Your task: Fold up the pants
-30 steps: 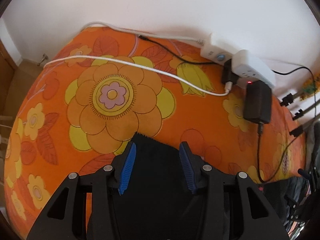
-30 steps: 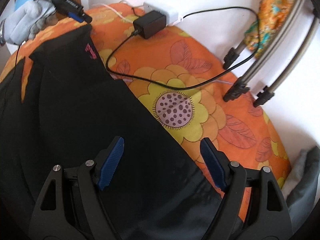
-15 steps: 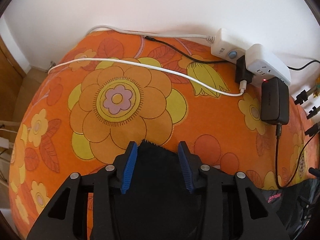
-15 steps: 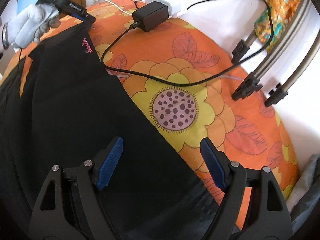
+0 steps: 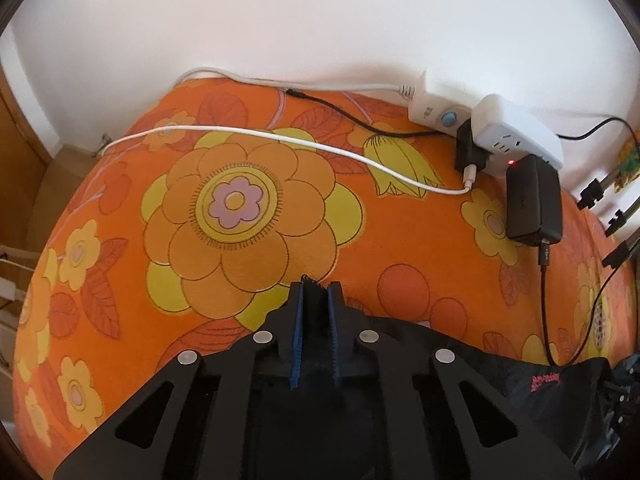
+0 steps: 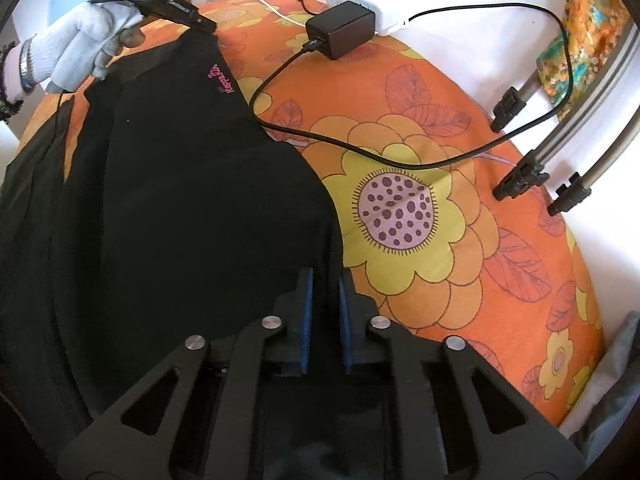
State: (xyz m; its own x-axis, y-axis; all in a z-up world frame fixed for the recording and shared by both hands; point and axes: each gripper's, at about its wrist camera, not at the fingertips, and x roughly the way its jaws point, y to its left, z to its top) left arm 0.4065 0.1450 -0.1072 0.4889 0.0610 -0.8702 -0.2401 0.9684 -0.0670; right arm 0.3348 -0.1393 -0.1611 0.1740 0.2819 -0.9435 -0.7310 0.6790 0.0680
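Note:
The black pants [image 6: 168, 184] with a small pink logo [image 6: 221, 79] lie spread over the orange flowered surface [image 6: 440, 216]. My right gripper [image 6: 324, 280] is shut on the pants' right edge, black cloth pinched between its blue pads. My left gripper [image 5: 314, 292] is shut on a corner of the pants [image 5: 532, 396], a bit of cloth sticking out past the tips. In the right wrist view the left gripper [image 6: 202, 24], held by a gloved hand [image 6: 80, 52], grips the far top corner.
A white power strip [image 5: 492, 128] with a black adapter [image 5: 534, 204], a white cable [image 5: 280, 140] and black cables [image 6: 400, 156] lie at the far edge by the wall. Metal rods with black clamps [image 6: 532, 168] lean at the right.
Both grippers have closed on the pants: the right from wide open, the left from half open. The left gripper has moved a little away from the wall.

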